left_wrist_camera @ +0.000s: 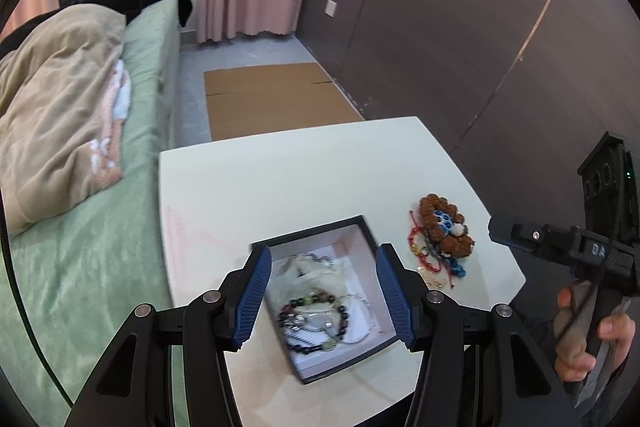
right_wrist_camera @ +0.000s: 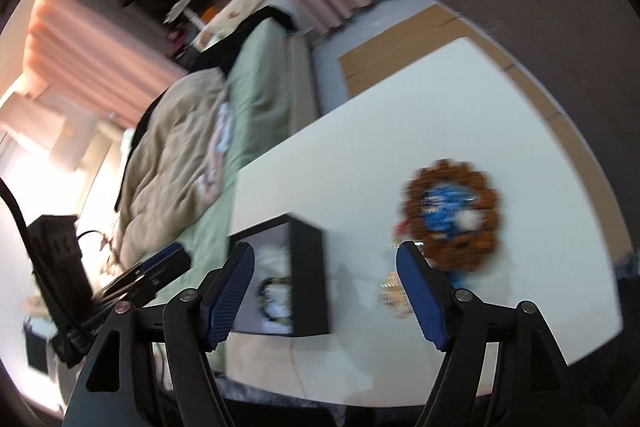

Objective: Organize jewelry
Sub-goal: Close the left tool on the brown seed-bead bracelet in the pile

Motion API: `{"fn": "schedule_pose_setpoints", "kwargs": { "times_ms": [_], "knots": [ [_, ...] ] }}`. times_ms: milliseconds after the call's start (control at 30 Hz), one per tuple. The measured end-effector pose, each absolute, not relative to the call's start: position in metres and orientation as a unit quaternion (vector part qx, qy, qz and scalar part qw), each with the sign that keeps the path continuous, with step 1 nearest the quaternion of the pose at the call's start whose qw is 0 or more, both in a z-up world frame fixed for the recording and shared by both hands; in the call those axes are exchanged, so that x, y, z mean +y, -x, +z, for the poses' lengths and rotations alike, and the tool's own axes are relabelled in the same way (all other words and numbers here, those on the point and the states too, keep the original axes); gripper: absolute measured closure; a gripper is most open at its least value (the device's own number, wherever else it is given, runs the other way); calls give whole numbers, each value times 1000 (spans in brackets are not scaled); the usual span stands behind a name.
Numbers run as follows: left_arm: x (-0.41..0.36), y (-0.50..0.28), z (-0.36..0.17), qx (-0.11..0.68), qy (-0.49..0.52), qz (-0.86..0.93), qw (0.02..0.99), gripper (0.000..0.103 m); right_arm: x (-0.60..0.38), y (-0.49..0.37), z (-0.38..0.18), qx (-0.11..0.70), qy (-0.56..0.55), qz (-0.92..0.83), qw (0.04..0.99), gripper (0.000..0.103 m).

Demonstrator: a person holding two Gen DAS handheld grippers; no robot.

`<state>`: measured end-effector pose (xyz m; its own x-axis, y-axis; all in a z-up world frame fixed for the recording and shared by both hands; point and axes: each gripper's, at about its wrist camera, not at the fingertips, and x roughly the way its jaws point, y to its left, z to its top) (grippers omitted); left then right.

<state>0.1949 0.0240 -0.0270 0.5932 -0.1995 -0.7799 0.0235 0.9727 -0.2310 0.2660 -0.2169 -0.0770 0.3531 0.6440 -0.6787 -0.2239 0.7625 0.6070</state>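
A black jewelry box (left_wrist_camera: pixel 362 227) with a white inside sits on the white table (left_wrist_camera: pixel 300 171). In it lie a dark beaded bracelet (left_wrist_camera: pixel 316 319) and silver chains. My left gripper (left_wrist_camera: pixel 324 291) is open and empty, its jaws spread above the box. To the right of the box lies a pile of jewelry (left_wrist_camera: pixel 442 235): a brown bead bracelet, blue beads, red cords, a small gold piece. My right gripper (right_wrist_camera: pixel 324 291) is open and empty, above the table between the box (right_wrist_camera: pixel 308 275) and the pile (right_wrist_camera: pixel 454 215). The right wrist view is blurred.
A bed with a green sheet and a beige blanket (left_wrist_camera: pixel 60 115) lies left of the table. Flat cardboard (left_wrist_camera: pixel 276 99) lies on the floor beyond it. A dark wall (left_wrist_camera: pixel 460 19) runs along the right. The right gripper's body and the hand holding it (left_wrist_camera: pixel 592 319) are at the table's right edge.
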Motion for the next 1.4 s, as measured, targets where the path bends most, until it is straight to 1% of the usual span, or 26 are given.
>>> {"fn": "schedule_pose_setpoints", "kwargs": {
  "times_ms": [300,533,733,900,1233,1267,1333,1400],
  "knots": [
    [-20,-218,-30,454,92,-96,881,47,-262,-269,-82,504,-223,234,801,29],
    [-61,-240,-40,470,73,-117,872,47,-291,-278,-97,518,-232,168,806,29],
    [-87,-264,-59,507,59,-115,852,47,-302,-282,-107,528,-239,138,804,29],
    [-98,-281,-79,542,70,-103,831,47,-319,-281,-112,531,-255,107,801,29],
    [-118,-297,-102,573,62,-77,813,47,-341,-285,-125,541,-292,90,783,28],
    [-119,-298,-104,576,64,-76,812,48,-342,-285,-125,543,-294,92,782,27],
    [-120,-299,-108,582,72,-78,807,55,-344,-285,-125,541,-295,93,782,22],
    [-124,-298,-110,585,73,-83,803,57,-345,-286,-124,541,-298,96,781,22]
  ]
}}
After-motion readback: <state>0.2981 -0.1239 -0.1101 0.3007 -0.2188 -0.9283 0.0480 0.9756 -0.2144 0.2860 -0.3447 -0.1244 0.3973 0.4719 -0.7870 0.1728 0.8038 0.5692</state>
